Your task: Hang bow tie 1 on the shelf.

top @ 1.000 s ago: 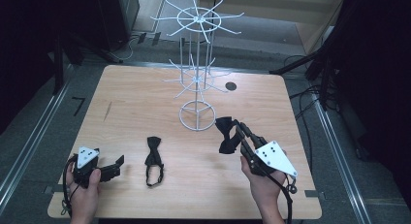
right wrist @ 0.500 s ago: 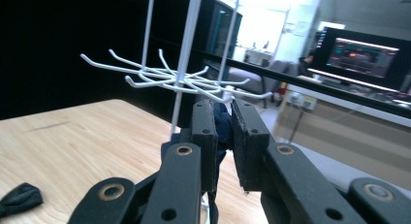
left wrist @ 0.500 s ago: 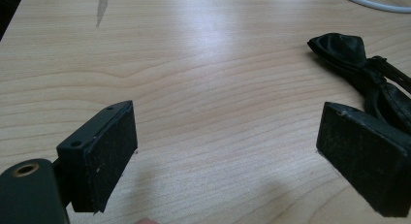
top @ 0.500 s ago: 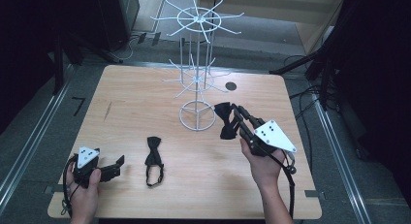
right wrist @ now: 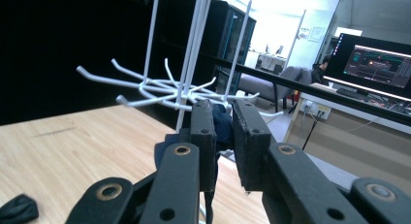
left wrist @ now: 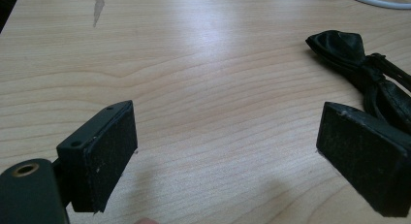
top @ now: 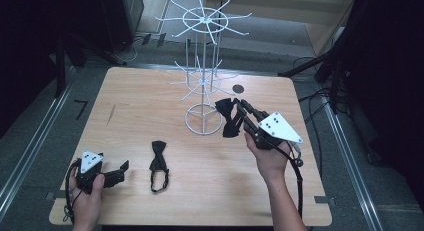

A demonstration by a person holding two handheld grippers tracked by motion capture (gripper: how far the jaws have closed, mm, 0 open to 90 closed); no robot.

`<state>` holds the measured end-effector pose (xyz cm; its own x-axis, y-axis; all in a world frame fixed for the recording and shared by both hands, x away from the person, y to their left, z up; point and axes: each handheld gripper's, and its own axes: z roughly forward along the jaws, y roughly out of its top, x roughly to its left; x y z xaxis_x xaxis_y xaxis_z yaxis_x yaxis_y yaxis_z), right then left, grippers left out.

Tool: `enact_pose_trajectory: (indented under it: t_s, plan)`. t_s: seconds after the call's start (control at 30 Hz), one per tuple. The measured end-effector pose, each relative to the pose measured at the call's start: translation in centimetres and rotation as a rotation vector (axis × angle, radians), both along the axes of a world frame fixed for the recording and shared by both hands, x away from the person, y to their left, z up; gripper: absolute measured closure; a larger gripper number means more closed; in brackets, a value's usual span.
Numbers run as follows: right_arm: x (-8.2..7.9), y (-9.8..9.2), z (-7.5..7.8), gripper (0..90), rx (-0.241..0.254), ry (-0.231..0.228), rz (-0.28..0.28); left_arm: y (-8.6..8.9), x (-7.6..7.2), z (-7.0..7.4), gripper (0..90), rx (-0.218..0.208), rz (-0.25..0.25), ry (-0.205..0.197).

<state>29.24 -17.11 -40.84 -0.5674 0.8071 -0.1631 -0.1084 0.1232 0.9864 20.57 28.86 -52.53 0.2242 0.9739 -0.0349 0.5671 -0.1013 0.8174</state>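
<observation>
- Beside the white wire rack (top: pixel 202 91), on its right as the high view shows it, we hold the right gripper (top: pixel 239 112) with its jaws pinching a black bow tie (top: pixel 229 117), lifted off the table (top: pixel 150 116).
- Looking along the right gripper (right wrist: pixel 223 132), we see dark fabric squeezed between the pads and the rack's lower ring of prongs (right wrist: pixel 145 90) just ahead and slightly up-left, tips pointing outward toward us.
- That is the relation that matters, we judge: the tie hangs just beside the lower prongs, so a short push forward and up would bring it over a prong.
- The rack's upright rods (right wrist: pixel 194 44) stand right behind the prongs and could snag the tie's strap.
- Over at the near left corner we rest the left gripper (top: pixel 119 171) low over the table, jaws spread wide, nothing between them.
- A second bow tie (top: pixel 158 165) lies flat just to its right, long axis running away from us; the left hand is clearly nearer to it.
</observation>
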Motion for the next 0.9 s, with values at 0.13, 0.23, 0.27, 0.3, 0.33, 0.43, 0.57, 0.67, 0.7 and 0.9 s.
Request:
enact_pose_trajectory:
  t_s: [0.13,0.23,0.27,0.3,0.33,0.43,0.57,0.67,0.7,0.9]
  plan:
    - [1.0,0.1,0.8,81.0,-0.002,-0.014,0.008,0.0,0.0,0.0,8.4,0.003,0.0,0.002]
    - [1.3,0.2,1.0,80.9,0.003,-0.006,0.012,0.0,0.0,0.0,8.4,0.002,-0.001,0.0]
    - [1.7,0.1,1.1,80.6,0.005,-0.004,0.012,0.0,0.0,0.0,8.4,0.002,-0.001,0.001]
    - [1.7,0.1,1.1,80.6,0.005,-0.004,0.012,0.0,0.0,0.0,8.4,0.001,0.0,-0.001]
    - [1.9,0.0,1.1,80.4,0.006,-0.003,0.013,0.0,0.0,0.0,8.4,0.003,-0.002,0.002]
    - [2.6,-0.2,1.1,80.1,0.016,0.004,0.009,0.0,0.0,0.0,8.5,0.002,-0.002,0.001]
    - [3.4,-0.5,0.9,79.7,0.024,0.018,0.008,0.0,0.0,0.0,8.5,0.002,-0.002,0.001]
    - [3.8,-0.6,0.6,79.6,0.036,0.033,0.015,0.0,0.0,0.0,8.5,0.0,-0.001,0.002]
    - [3.8,-0.6,0.6,79.6,0.036,0.033,0.015,0.0,0.0,0.0,8.5,0.0,-0.001,0.002]
    - [4.5,-1.1,0.2,79.5,0.075,0.071,0.027,0.0,0.0,0.0,8.5,0.002,-0.002,0.003]
